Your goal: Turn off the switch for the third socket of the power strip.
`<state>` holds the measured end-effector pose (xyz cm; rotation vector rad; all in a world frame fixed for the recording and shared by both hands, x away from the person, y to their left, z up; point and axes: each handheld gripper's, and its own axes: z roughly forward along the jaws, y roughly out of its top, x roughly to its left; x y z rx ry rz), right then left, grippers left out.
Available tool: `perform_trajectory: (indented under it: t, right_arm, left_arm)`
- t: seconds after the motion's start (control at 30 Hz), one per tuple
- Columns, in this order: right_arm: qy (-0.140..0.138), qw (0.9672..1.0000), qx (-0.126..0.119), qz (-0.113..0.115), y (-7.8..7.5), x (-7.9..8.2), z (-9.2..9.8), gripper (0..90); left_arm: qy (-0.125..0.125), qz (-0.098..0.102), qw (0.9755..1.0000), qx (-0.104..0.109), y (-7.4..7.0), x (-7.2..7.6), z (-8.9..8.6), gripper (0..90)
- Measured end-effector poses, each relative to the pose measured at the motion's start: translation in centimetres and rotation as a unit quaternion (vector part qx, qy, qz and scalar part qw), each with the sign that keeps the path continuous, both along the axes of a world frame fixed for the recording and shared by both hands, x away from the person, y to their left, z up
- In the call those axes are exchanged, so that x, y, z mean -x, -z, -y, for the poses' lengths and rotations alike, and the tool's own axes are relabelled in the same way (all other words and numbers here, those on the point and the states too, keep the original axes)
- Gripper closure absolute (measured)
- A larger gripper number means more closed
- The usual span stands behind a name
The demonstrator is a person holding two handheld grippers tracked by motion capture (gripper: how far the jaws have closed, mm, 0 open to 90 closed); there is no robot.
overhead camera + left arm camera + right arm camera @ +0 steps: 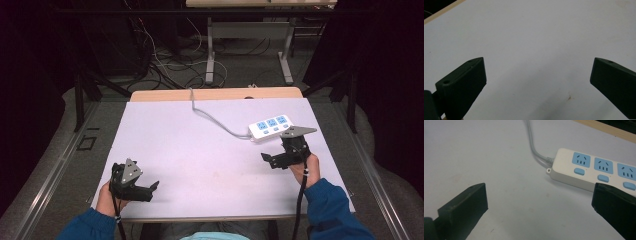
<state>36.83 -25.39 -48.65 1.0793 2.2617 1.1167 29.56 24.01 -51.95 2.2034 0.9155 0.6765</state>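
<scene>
The right gripper (272,159), jaws spread and empty, hovers just beside the white power strip (270,127) at the table's (200,145) far right, probably lining up a grasp, while the left gripper (150,189), also spread, waits near the front edge

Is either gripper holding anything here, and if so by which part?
Nothing is held. The left gripper and right gripper are both open and empty; the power strip lies untouched.
</scene>
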Motion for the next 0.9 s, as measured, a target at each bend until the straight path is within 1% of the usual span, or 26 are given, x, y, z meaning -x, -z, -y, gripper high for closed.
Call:
perform_trajectory:
  t: [0.03, 0.1, 0.17, 0.2, 0.27, 0.3, 0.33, 0.37, 0.4, 0.43, 0.5, 0.53, 0.6, 0.67, 0.7, 0.73, 0.87, 0.9]
  right_arm:
    - [-0.005, 1.0000, 0.003, 0.005, 0.0, 0.2, 0.0, 0.0]
    - [-0.003, 1.0000, 0.003, 0.006, 0.1, 0.7, -0.1, 0.0]
    - [-0.009, 0.9999, 0.006, 0.012, 0.2, 1.2, 0.0, 0.0]
    - [-0.008, 0.9998, 0.012, 0.011, 0.3, 1.4, -0.1, 0.0]
    - [-0.016, 0.9996, 0.016, 0.019, 0.5, 1.8, 0.0, 0.0]
    - [-0.016, 0.9996, 0.019, 0.015, 0.6, 2.1, -0.1, 0.0]
    - [-0.017, 0.9995, 0.022, 0.016, 0.6, 2.3, -0.1, 0.0]
    - [-0.021, 0.9994, 0.020, 0.019, 0.7, 2.5, -0.1, 0.0]
    - [-0.020, 0.9993, 0.026, 0.018, 0.8, 2.8, -0.1, 0.0]
    - [-0.022, 0.9992, 0.025, 0.021, 0.8, 3.0, -0.2, 0.0]
    - [-0.022, 0.9992, 0.027, 0.021, 0.8, 3.4, -0.2, 0.0]
    - [-0.023, 0.9990, 0.027, 0.026, 0.9, 3.6, -0.2, 0.0]
    - [-0.025, 0.9988, 0.028, 0.030, 1.0, 3.9, -0.3, 0.0]
    - [-0.025, 0.9988, 0.029, 0.029, 1.1, 4.2, -0.3, 0.0]
    - [-0.029, 0.9986, 0.032, 0.030, 1.1, 4.3, -0.2, 0.0]
    - [-0.027, 0.9988, 0.029, 0.029, 1.2, 4.5, -0.2, 0.0]
    - [-0.028, 0.9986, 0.031, 0.031, 1.4, 5.0, -0.2, 0.0]
    - [-0.037, 0.9982, 0.036, 0.029, 1.3, 5.0, 0.0, 0.0]
  left_arm:
    - [0.000, 0.001, 1.0000, 0.000, 0.0, 0.0, 0.0, 0.3]
    - [0.000, 0.001, 1.0000, 0.002, 0.0, 0.0, 0.0, 0.3]
    - [0.001, -0.001, 1.0000, 0.001, 0.0, 0.0, 0.0, 0.3]
    - [0.000, 0.000, 1.0000, 0.001, 0.0, 0.0, 0.0, 0.3]
    - [0.000, -0.001, 1.0000, 0.000, 0.0, 0.0, 0.0, 0.3]
    - [0.000, 0.001, 1.0000, -0.003, 0.0, 0.0, 0.0, 0.3]
    - [0.000, -0.001, 1.0000, 0.000, 0.0, 0.0, 0.0, 0.3]
    - [0.000, -0.001, 1.0000, -0.001, 0.0, 0.0, 0.0, 0.3]
    - [0.000, 0.003, 1.0000, -0.006, 0.0, 0.0, 0.0, 0.3]
    - [0.002, 0.001, 1.0000, -0.004, 0.0, 0.0, 0.0, 0.3]
    - [0.002, 0.003, 1.0000, -0.007, 0.0, 0.0, 0.0, 0.3]
    - [0.002, -0.002, 1.0000, 0.000, 0.0, 0.0, 0.1, 0.3]
    - [0.002, -0.001, 1.0000, -0.002, 0.0, 0.0, 0.1, 0.3]
    - [0.001, -0.001, 1.0000, -0.002, 0.0, 0.0, 0.1, 0.3]
    - [0.002, -0.001, 1.0000, -0.003, 0.0, 0.0, 0.1, 0.3]
    - [0.002, -0.002, 1.0000, -0.002, 0.0, 0.0, 0.0, 0.3]
    - [0.002, -0.002, 1.0000, -0.002, 0.0, 0.0, 0.1, 0.3]
    - [0.002, -0.001, 1.0000, -0.002, 0.1, 0.0, 0.1, 0.3]
